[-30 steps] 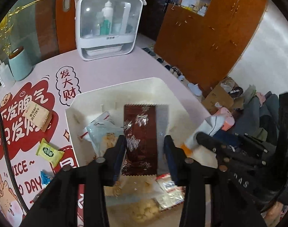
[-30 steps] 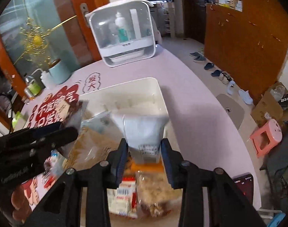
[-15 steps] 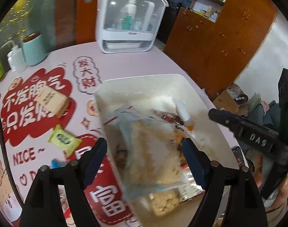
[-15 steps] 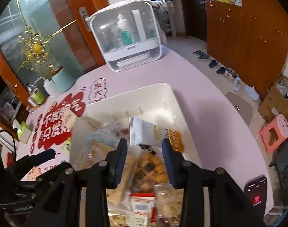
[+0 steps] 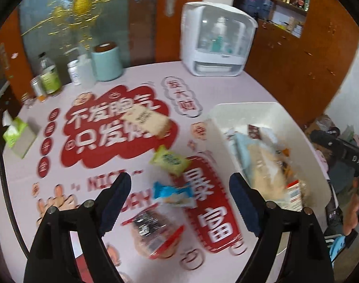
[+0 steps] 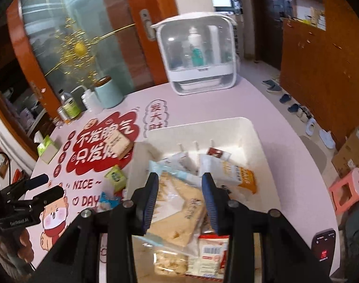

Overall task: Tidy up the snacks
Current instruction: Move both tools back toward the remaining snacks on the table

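Room: orange-brown wooden cupboards (image 6: 325,54) and a glazed door with gold ornament (image 5: 68,16) stand behind the pink tabletop (image 5: 137,75).
Tabletop: a red-and-white printed mat (image 5: 108,132) covers its near part; the far right stretch in front of the white lidded cabinet (image 5: 217,40) lies bare.
Edges: the right wrist view alone shows the tabletop's right rim, a phone (image 6: 324,247) near it, and shoes on the floor beyond.
Left side: the left wrist view alone shows the bottles and jars clearly, plus a tissue box (image 5: 16,136) by the left edge.
Bin: the white bin (image 6: 257,141) sits right of the mat, packed with snack packets; a large beige cracker bag (image 6: 179,212) lies on top, an orange-and-white pouch (image 6: 236,172) behind it.
Loose snacks: beige packet (image 5: 146,120), green packet (image 5: 171,160), blue packet (image 5: 174,193) and red-trimmed packet (image 5: 155,233) lie on the mat, blurred.
Left gripper (image 5: 179,188): jaws opening, wide apart above the blue packet, holding nothing.
Right gripper (image 6: 180,188): jaws narrow but apart over the bin, empty.
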A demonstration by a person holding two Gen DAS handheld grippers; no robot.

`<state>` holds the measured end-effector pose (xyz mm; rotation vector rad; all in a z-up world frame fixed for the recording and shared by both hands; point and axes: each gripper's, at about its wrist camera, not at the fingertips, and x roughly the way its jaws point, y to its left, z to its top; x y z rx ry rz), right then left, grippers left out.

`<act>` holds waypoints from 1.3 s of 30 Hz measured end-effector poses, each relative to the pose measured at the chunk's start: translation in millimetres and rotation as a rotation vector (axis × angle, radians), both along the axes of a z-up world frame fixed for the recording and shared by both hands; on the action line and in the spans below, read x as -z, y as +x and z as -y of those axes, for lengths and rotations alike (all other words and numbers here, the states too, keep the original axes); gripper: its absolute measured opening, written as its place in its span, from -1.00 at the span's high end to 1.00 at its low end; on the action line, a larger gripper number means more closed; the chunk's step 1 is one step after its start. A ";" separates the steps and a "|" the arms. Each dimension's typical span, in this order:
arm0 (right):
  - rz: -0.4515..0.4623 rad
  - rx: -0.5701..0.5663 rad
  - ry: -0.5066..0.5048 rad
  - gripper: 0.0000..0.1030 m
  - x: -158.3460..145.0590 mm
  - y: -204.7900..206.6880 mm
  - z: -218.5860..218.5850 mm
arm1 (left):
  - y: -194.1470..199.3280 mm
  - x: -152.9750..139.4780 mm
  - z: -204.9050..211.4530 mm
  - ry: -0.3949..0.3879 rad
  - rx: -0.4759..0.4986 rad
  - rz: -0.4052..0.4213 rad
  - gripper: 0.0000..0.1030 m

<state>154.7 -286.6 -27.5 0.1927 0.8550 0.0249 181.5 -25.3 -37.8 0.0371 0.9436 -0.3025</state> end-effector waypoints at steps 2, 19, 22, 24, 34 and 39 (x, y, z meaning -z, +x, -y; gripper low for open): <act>-0.001 -0.041 -0.004 0.25 -1.2 2.0 -12.9 | -4.7 1.3 -13.2 0.000 -0.018 -0.004 -0.64; -0.225 -0.553 -0.207 0.25 59.4 70.1 -157.2 | -25.2 87.7 -41.9 0.069 -0.295 -0.054 -0.64; -0.289 -0.605 -0.244 0.25 76.3 84.6 -171.4 | -19.5 106.5 -40.5 0.053 -0.321 -0.099 -0.64; -0.347 -0.655 -0.264 0.25 89.0 92.3 -182.9 | -14.1 117.2 -40.3 0.050 -0.352 -0.122 -0.64; -0.489 -0.748 -0.270 0.25 124.2 118.7 -212.0 | 0.0 149.5 -36.7 -0.006 -0.422 -0.201 -0.64; -0.540 -0.777 -0.286 0.25 140.7 120.1 -220.1 | 3.2 152.5 -36.6 0.006 -0.404 -0.205 -0.64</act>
